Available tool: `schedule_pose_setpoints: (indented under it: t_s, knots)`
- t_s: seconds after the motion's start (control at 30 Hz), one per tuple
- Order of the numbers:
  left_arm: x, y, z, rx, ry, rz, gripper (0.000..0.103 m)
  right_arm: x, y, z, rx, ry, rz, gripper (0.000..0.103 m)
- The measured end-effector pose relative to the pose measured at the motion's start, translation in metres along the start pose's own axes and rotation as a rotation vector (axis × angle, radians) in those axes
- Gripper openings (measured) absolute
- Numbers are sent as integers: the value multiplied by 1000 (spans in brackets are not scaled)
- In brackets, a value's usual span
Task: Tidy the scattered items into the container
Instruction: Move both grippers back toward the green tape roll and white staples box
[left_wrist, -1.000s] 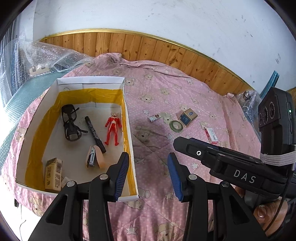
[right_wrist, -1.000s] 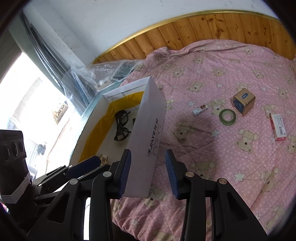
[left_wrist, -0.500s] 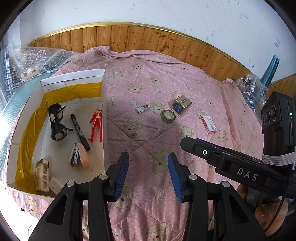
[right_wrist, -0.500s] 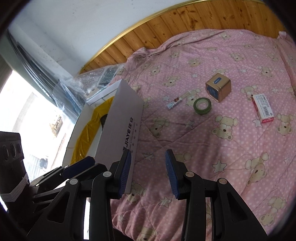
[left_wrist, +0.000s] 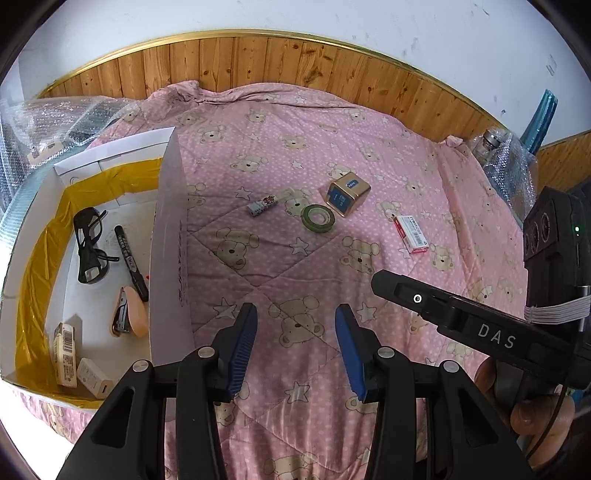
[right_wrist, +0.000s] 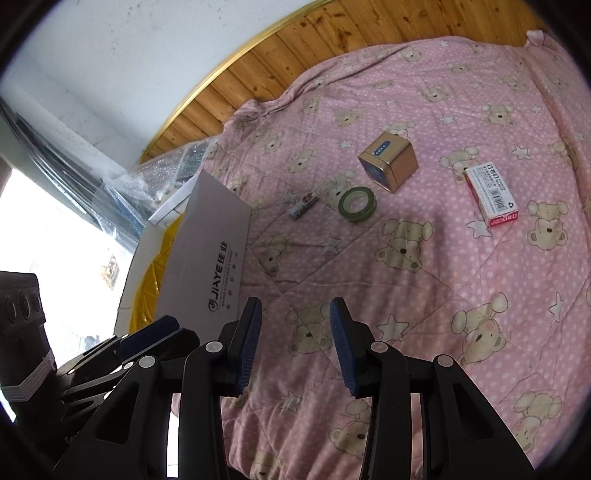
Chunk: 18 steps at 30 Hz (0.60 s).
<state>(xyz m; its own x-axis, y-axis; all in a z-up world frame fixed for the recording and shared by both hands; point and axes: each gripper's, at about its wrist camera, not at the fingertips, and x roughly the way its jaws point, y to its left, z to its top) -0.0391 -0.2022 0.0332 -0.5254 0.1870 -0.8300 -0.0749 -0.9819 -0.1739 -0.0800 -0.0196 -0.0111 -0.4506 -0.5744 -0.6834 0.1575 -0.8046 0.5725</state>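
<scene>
Both grippers hover over a pink bear-print quilt (left_wrist: 295, 258), jaws spread wide and holding nothing: the left gripper (left_wrist: 295, 343) at lower centre of its view, the right gripper (right_wrist: 295, 343) likewise. The white box (left_wrist: 168, 258) sits at the left of the frame, its long axis running toward the wooden headboard. Inside lie glasses (left_wrist: 88, 243) and a marker (left_wrist: 129, 258) pointing up-frame. Out on the quilt, near centre, a small tube (left_wrist: 266, 202) lies aslant, up to the right, beside a green tape roll (left_wrist: 317, 218), a gold tin (left_wrist: 347, 194) and a red-and-white packet (left_wrist: 410, 233), possibly staples.
</scene>
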Motion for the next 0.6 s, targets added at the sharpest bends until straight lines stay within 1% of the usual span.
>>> schedule_pose_setpoints:
  t_s: [0.17,0.37,0.6]
  knots:
    - [11,-9,5,6,12,-11,46,-3,-19,3,30,-4,-19,42]
    - [32,-19,14,3,44,-45,46,-10,-46,7,74,-23,-56,42]
    - [52,-30,34,4,52,-61,46,-22,-77,20,124,-53,-105,42]
